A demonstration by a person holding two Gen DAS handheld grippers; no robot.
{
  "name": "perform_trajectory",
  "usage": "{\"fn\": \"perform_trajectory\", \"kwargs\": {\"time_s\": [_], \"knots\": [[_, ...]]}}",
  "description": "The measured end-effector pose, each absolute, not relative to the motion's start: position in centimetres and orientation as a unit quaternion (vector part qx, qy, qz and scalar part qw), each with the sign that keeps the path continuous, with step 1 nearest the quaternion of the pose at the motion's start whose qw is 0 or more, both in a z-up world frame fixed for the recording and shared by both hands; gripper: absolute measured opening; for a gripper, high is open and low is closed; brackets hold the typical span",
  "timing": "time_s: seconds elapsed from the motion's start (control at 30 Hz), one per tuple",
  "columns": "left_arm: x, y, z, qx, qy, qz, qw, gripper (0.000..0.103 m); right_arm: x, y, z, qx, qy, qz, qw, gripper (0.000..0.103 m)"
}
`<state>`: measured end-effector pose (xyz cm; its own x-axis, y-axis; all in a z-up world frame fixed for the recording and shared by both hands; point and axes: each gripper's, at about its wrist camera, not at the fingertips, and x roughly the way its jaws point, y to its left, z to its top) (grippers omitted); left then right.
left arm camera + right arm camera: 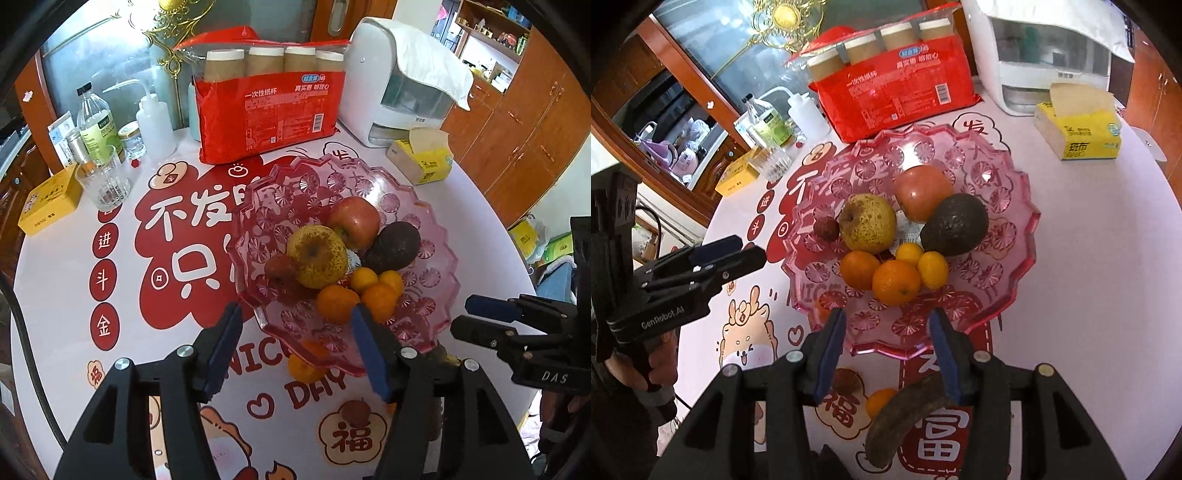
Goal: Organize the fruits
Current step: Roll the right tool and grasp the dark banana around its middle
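Both the left gripper [295, 325] and right gripper [886, 332] gape empty before glossy, piled fruits [897, 236] in pink dish [1015, 295].

Pink translucent fruit bowl [1015, 236] with starburst pattern at frame centre; red apple [921, 192], yellow-brown speckled pear [866, 221], dark avocado [955, 225], 4 orange citrus [895, 282]; white tablecloth [1089, 295], red prints.

My left gripper [295, 332] is black, angular, with blue pads [369, 354] and silver screws [184, 350] at the joints. A black cable [26, 332] runs left of it. My right gripper [886, 339] matches; from it, the left one's side reads "GenRobot.AI" in white, and the right one's "DAS".
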<state>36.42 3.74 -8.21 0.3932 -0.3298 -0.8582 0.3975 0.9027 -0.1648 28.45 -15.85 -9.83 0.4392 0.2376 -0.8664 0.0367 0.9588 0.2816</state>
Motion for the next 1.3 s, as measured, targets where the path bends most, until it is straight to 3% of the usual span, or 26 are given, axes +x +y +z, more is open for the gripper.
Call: {"fn": "perform_trajectory", "kwargs": {"time_s": [0.6,1.3], "knots": [[31.1,3.9,-7.3,0.038,0.511,-0.234,0.826,0.062,22.7,-18.3,-7.4,0.212,0.502,0.013,0.839,0.052],[27.9,3.1,-14.2,0.064,0.557,-0.265,0.784,0.062,19.7,-20.8,-15.5,0.415,0.543,-0.070,0.727,0.053]]}}
